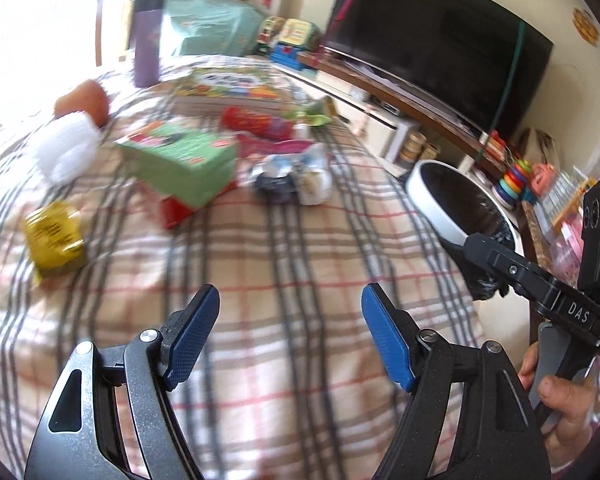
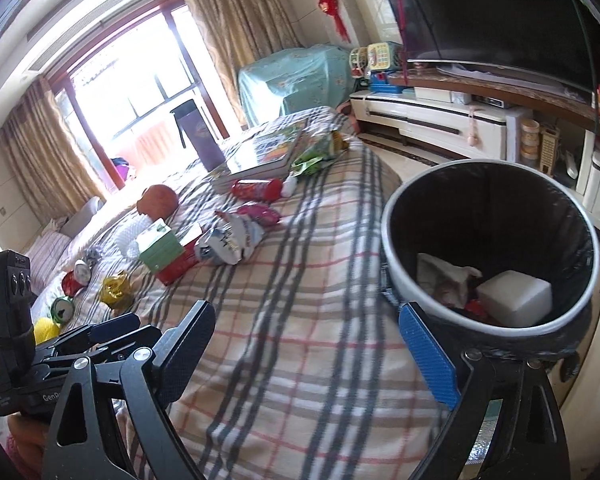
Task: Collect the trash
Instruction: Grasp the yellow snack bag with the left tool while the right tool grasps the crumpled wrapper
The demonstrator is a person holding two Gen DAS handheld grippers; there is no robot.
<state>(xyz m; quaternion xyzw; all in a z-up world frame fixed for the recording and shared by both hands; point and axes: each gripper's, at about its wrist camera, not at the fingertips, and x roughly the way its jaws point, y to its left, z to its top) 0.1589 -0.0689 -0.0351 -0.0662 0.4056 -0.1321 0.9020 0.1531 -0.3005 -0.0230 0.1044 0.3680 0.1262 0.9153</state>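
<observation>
We hold the left hand-held gripper (image 1: pixel 290 334) and the right hand-held gripper (image 2: pixel 314 350) side by side, both spread wide, gripping nothing.

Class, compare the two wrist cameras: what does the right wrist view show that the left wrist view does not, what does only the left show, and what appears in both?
Only the right wrist view shows inside the bin: a white block and crumpled paper. It also shows the window and two cans.

Only the left wrist view shows the hand holding the right gripper.

Both show the plaid cloth, green box, gold wrapper, red packet, books, and open, empty jaws.
</observation>
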